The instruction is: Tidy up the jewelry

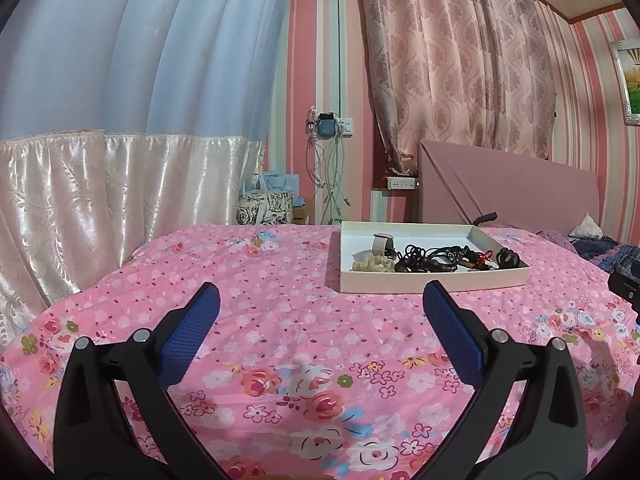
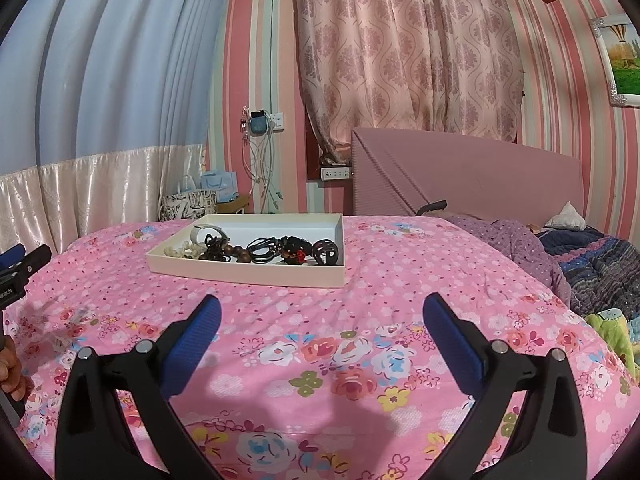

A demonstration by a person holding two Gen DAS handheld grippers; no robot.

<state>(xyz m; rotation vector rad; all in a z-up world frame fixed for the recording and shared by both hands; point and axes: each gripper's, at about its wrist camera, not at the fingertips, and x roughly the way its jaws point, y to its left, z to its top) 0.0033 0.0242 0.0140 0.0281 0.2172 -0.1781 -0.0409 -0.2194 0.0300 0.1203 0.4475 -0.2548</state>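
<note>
Both tools empty, jaws spread wide: left tool (image 1: 320, 300) and right tool (image 2: 322, 304) hover over the bedspread (image 1: 280, 320), nothing between the blue pads (image 2: 192, 344).

Jewelry all sits in the shallow white tray (image 2: 240, 270) on the bed, well ahead of both tools. From the left tool it lies forward and to the right; from the right tool forward and slightly left. So the tray is roughly between the two, and I'd judge the right tool a bit nearer, though fisheye makes that hard to call. Tray's long axis runs across both views, near wall facing the tools.

Contents lie bunched along the near side, far half bare:
- pale bead bracelet (image 2: 180, 250) at the left end
- silver band, maybe a watch (image 1: 383, 243), standing behind it
- dark wooden beads (image 2: 228, 254)
- black hair ties and cords (image 2: 264, 252), tangled mid-tray
- dark hair claw (image 2: 325, 254) at the right end

Tangle looks like the snag risk: pulling one cord probably drags neighbours. End items are the cleaner first picks.

Surface: soft pink floral bedspread, wrinkled, so the tray may tip or slide if pressed. Room: striped pink wall, patterned curtain (image 2: 400, 48), pink headboard (image 2: 480, 176), rumpled blankets (image 2: 592, 264) at right.
</note>
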